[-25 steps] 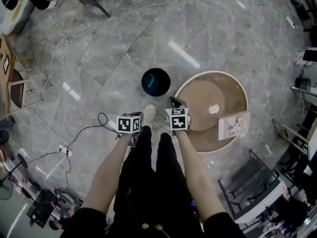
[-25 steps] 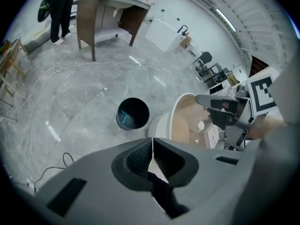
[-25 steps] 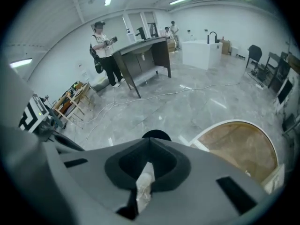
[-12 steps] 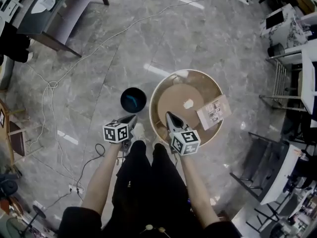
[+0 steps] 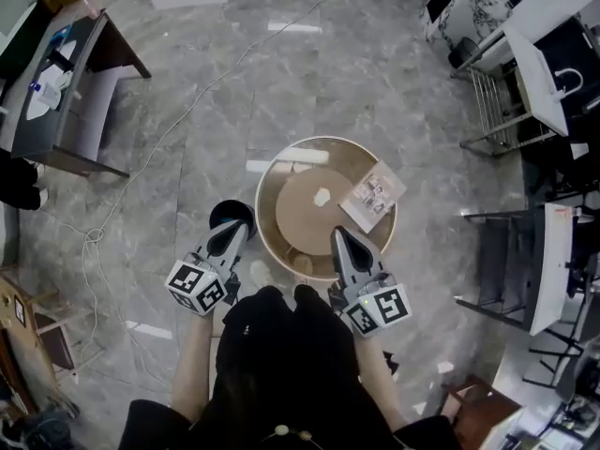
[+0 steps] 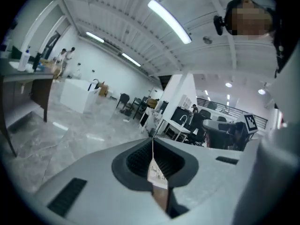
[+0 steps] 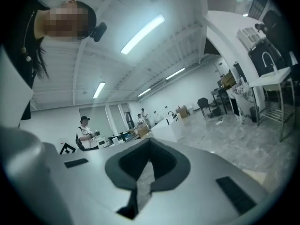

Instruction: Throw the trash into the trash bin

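A crumpled white paper (image 5: pixel 322 196) and a printed card (image 5: pixel 372 196) lie on the round brown table (image 5: pixel 281 247) in the head view. The black trash bin (image 5: pixel 223 215) stands on the floor at the table's left, partly hidden behind my left gripper (image 5: pixel 238 227). That gripper points up-right over the bin, its jaws shut and empty. My right gripper (image 5: pixel 337 233) reaches over the table's near edge, shut with nothing in it. In the left gripper view the left gripper (image 6: pixel 152 149) shows closed tips; so does the right gripper (image 7: pixel 148 161) in its own view.
A dark desk (image 5: pixel 66 92) stands at the far left, with white tables (image 5: pixel 553 54) and metal frames (image 5: pixel 506 251) on the right. A cable (image 5: pixel 187 111) trails across the grey stone floor. People stand far off in both gripper views.
Both grippers have risen and tipped from pointing down at the floor to pointing forward. The table and bin now sit in the middle of the head view.
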`<state>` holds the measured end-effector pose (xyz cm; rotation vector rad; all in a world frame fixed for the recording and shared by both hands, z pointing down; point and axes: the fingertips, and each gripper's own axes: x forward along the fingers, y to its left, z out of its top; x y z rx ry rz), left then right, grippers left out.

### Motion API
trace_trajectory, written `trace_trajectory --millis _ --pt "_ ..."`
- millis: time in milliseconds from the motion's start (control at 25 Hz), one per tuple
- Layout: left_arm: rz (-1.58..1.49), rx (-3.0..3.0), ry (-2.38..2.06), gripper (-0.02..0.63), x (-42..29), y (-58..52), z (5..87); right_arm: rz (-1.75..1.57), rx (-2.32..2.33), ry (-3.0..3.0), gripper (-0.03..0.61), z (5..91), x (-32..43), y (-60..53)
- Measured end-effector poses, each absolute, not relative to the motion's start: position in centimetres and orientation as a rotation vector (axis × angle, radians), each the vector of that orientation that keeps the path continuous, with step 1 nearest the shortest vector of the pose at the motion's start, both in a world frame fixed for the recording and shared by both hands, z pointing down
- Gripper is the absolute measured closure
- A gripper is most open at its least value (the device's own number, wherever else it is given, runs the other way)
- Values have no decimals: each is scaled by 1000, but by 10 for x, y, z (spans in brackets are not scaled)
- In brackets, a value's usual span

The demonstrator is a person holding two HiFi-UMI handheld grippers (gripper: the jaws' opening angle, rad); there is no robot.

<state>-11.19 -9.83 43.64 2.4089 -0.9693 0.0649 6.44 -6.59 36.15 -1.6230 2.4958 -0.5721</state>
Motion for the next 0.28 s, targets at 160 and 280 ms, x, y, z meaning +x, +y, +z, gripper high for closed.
trace_trajectory --millis 160,280 --pt "46 2614 -929 603 -81 -93 385 -411 -1681 2480 577 326 90 -50" --pt "-8 2718 -883 603 -58 -83 353 -343 -1708 2454 577 308 107 -37"
